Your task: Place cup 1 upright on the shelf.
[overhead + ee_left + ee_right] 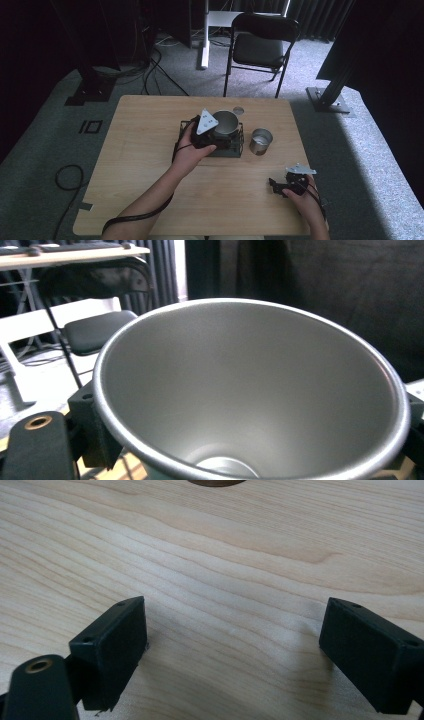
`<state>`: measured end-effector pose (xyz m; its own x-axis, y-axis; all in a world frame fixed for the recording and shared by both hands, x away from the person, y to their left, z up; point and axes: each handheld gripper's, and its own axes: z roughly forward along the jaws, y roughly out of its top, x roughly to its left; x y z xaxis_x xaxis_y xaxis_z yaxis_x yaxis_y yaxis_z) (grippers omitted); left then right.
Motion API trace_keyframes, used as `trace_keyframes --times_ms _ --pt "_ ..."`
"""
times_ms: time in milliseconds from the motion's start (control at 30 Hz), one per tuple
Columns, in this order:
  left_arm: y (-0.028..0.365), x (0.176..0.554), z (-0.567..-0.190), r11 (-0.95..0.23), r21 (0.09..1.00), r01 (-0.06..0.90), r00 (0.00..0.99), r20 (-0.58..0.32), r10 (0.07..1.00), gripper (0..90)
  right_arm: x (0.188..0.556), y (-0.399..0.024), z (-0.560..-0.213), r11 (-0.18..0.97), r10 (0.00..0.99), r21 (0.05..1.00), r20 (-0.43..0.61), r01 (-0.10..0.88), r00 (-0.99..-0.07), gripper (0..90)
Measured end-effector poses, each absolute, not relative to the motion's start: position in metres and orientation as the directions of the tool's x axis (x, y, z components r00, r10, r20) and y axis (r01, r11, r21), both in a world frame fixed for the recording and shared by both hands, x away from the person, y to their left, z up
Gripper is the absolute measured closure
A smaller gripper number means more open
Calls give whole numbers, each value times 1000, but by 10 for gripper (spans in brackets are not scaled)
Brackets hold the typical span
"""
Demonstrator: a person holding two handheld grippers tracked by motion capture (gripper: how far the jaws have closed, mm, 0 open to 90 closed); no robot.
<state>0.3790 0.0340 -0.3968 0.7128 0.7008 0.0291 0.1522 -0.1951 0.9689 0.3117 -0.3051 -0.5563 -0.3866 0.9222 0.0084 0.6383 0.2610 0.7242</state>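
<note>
left gripper [216, 136] fingers clamped across steel cup [226, 123] rim over black rack [238, 146], right gripper [278, 187] fingers apart above bare table [150, 130]

Left claw [216, 136] hides rack [239, 145] beneath cup [226, 123]

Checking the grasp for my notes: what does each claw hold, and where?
Left claw grips the metal cup by its sides, near the rim. Right claw: nothing.

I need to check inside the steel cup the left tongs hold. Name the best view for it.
The left gripper view: the steel cup sits close, its mouth open to the camera. The high view shows it small on the black rack.
</note>
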Motion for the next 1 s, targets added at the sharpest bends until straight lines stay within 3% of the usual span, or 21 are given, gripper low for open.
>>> trace_keyframes --times_ms 200,567,1000 --pt "44 387 -397 -178 973 144 649 43 759 136 312 -305 -556 262 922 724 8 638 -387 115" --pt "67 404 -403 -91 980 177 502 -10 865 136 312 -305 -556 262 922 724 8 638 -387 115" --pt "83 419 -429 -51 976 211 431 -46 901 136 312 -305 -556 262 922 724 8 639 -387 115"
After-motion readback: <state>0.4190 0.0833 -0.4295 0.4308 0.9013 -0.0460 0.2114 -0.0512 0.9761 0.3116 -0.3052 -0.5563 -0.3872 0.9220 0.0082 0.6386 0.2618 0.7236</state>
